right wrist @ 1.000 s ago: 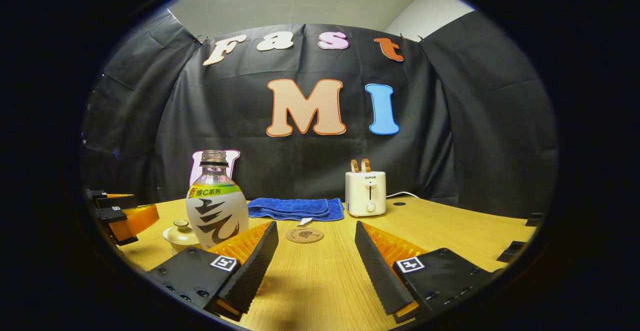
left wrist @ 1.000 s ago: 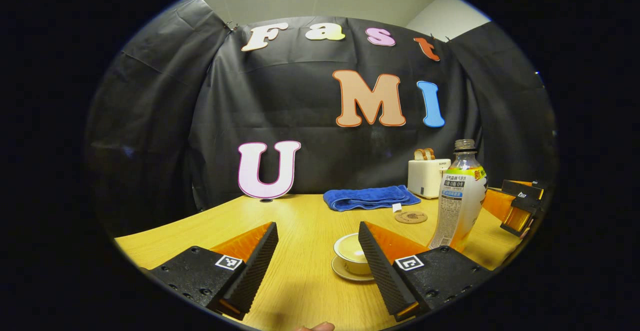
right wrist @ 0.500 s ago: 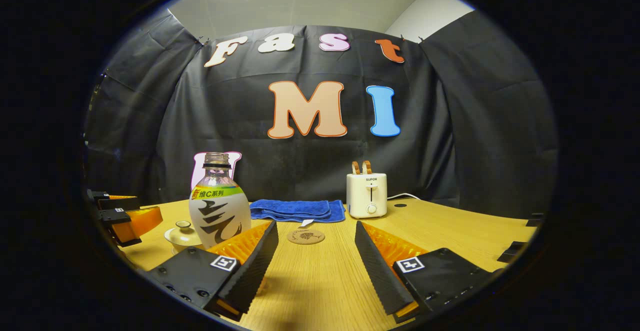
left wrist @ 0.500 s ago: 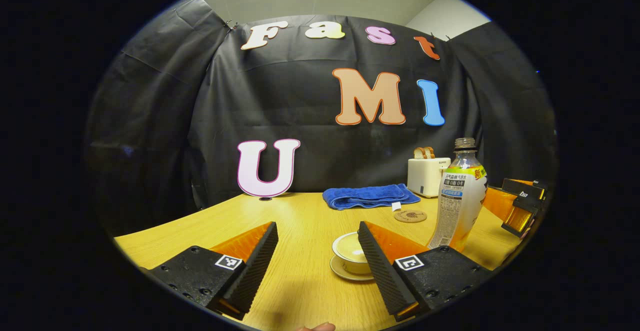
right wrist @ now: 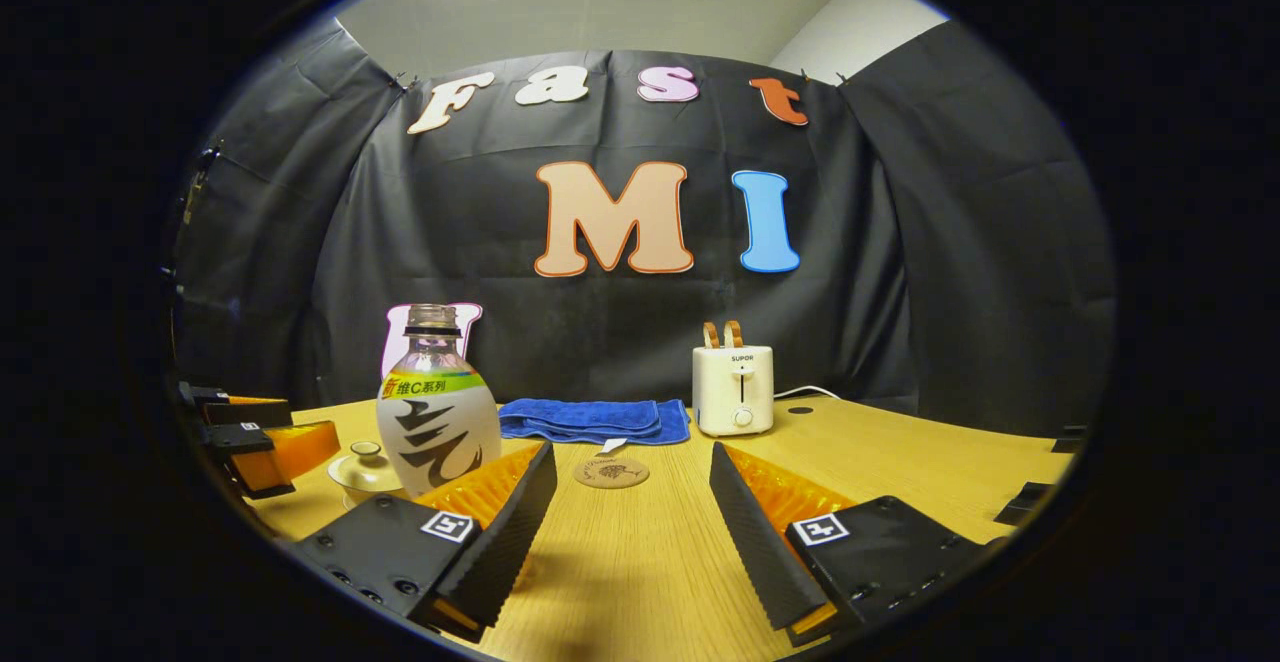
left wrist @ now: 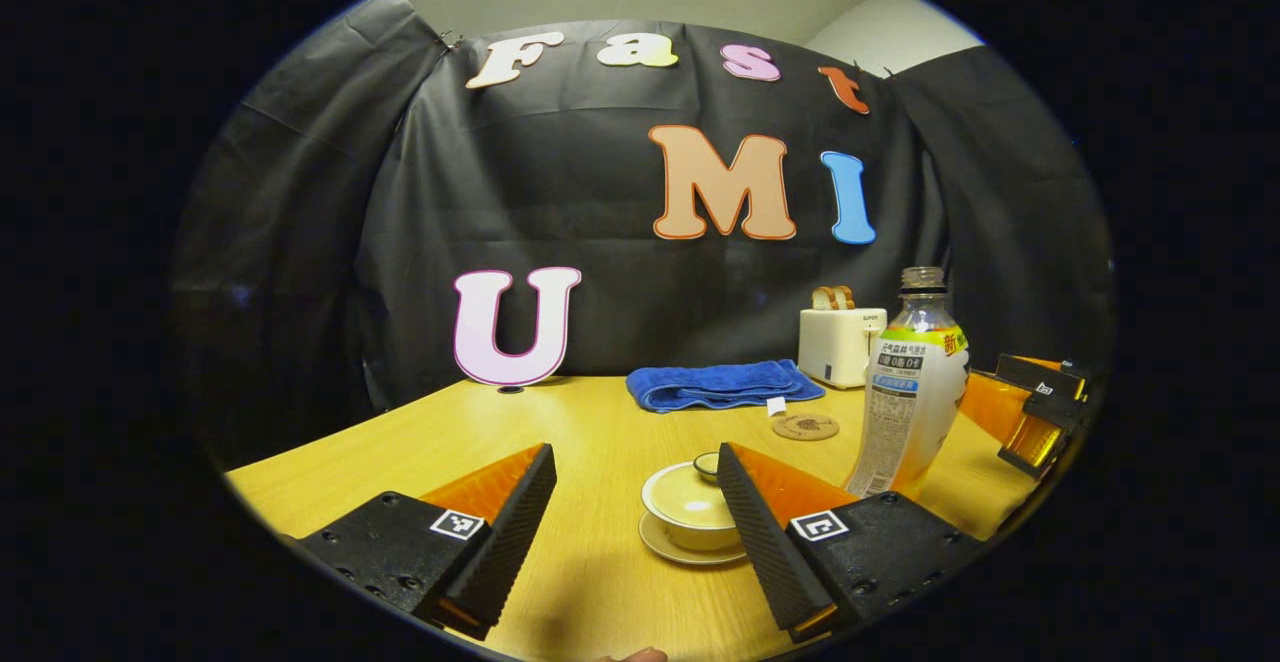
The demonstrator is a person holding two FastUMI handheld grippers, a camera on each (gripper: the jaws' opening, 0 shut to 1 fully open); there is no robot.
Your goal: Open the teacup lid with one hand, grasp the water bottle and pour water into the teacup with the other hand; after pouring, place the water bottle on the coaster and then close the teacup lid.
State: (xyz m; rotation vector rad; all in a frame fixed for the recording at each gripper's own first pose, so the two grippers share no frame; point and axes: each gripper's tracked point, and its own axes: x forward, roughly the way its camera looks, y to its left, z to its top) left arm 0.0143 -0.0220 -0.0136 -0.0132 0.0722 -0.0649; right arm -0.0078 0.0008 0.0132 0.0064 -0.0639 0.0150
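Note:
A pale lidded teacup (left wrist: 688, 512) on its saucer stands on the wooden table, partly behind my left gripper's right finger, with the lid's knob (left wrist: 707, 462) showing. My left gripper (left wrist: 635, 457) is open, just short of the cup and holding nothing. A capless water bottle (left wrist: 912, 392) stands upright to the right of the cup. Beyond both lies a round coaster (left wrist: 805, 427). In the right gripper view the bottle (right wrist: 437, 417) rises behind the left finger of my open right gripper (right wrist: 632, 454). The teacup (right wrist: 365, 467) sits left of the bottle, the coaster (right wrist: 611, 472) ahead.
A folded blue towel (right wrist: 595, 419) and a white toaster (right wrist: 733, 389) holding bread stand at the back of the table (right wrist: 900, 462). My left gripper (right wrist: 255, 437) shows at the far left of the right gripper view, and my right gripper (left wrist: 1040, 412) at the far right of the left gripper view.
My left gripper has risen a little and edged toward the cup, so the lid's knob now shows. The right gripper has hardly moved. Both stay open.

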